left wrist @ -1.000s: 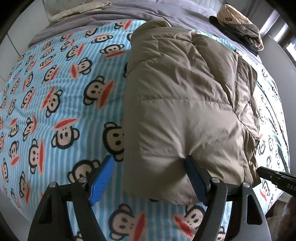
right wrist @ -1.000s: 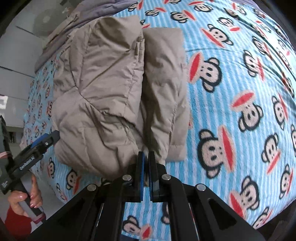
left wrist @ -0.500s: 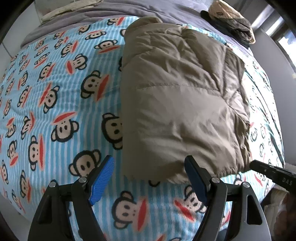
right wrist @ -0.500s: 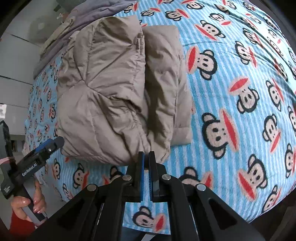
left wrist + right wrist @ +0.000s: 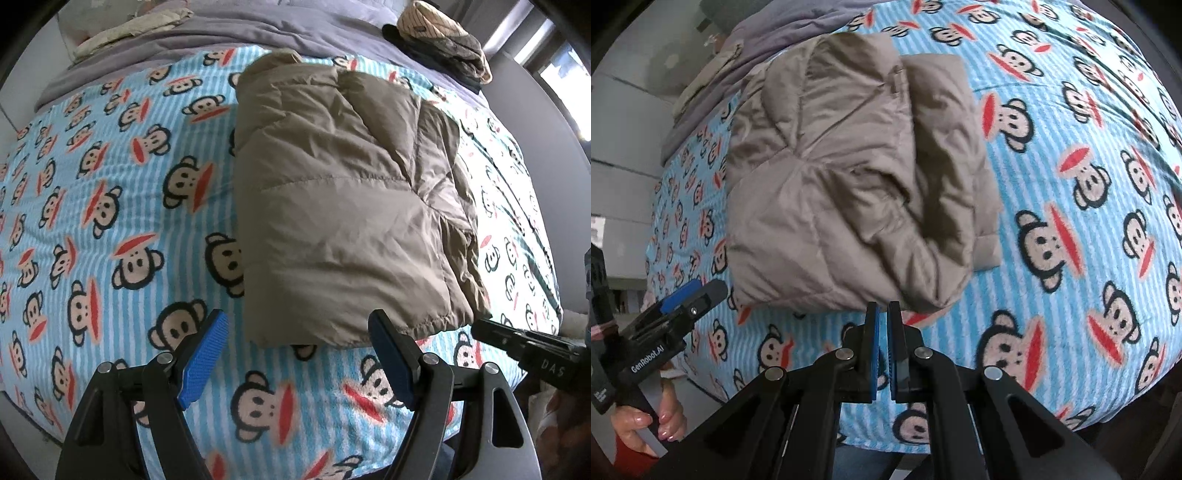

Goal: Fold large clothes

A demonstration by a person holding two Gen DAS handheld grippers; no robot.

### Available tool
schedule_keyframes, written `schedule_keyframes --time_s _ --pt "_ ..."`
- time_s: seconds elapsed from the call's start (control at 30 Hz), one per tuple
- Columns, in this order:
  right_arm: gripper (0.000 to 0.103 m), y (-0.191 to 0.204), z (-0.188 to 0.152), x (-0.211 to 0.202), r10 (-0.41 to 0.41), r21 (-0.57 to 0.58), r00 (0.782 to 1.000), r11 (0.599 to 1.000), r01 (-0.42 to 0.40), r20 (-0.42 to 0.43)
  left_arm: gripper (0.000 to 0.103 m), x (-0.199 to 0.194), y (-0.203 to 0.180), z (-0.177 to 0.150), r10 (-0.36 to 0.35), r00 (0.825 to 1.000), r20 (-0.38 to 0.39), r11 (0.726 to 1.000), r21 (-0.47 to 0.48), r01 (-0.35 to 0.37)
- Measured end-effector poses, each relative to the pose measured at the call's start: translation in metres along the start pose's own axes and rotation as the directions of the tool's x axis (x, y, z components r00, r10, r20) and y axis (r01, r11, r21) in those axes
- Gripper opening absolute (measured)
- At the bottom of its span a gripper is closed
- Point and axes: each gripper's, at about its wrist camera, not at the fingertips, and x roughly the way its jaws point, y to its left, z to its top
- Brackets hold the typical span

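A tan puffer jacket [image 5: 343, 206] lies folded into a thick bundle on the blue monkey-print blanket [image 5: 110, 206]. In the left wrist view my left gripper [image 5: 301, 354] is open, hovering just short of the jacket's near hem with nothing between its blue pads. The right wrist view shows the same jacket [image 5: 849, 184] from its other side, with a sleeve folded over the top. My right gripper [image 5: 882, 321] is shut and empty, close to the jacket's near edge and clear of the fabric. The left gripper [image 5: 687, 306] shows at the left there, held by a hand [image 5: 650, 424].
A grey duvet [image 5: 258, 26] lies across the far end of the bed. Dark and patterned clothes [image 5: 439, 40] are piled at the far right corner, pale cloth [image 5: 129, 29] at the far left. The bed's near edge [image 5: 886, 443] drops off just below the grippers.
Both grippers have drawn back and up from the jacket's near hem. The left jaws no longer straddle the hem, and more blanket shows in front of each gripper. The jacket lies still.
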Motion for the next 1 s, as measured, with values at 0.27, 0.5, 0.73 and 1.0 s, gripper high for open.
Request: schedule_keyframes --time_s 0.27,0.5,0.73,1.0 --pt "0.005 0.017 0.008 -0.009 0.011 -0.064 1.0 0.998 -0.01 0.019 0.103 -0.01 -0.004 -0.008 0.049 0.999 0.014 0.998 -0.029 -0.049" --pt "0.005 0.011 0.006 -0.019 -0.024 -0.068 0.999 0.997 0.027 0.039 0.103 -0.024 -0.011 -0.017 0.153 0.988 0.031 0.988 -0.028 -0.152" --pt "0.069 0.012 0.008 -0.041 -0.11 -0.103 0.989 0.987 0.12 0.095 0.103 -0.049 -0.011 -0.016 0.21 0.971 0.115 0.976 -0.076 -0.202" --pt "0.087 0.026 0.014 -0.073 -0.134 -0.144 0.972 0.976 0.163 0.195 0.103 -0.078 -0.018 -0.004 0.212 0.963 0.17 0.976 -0.09 -0.199"
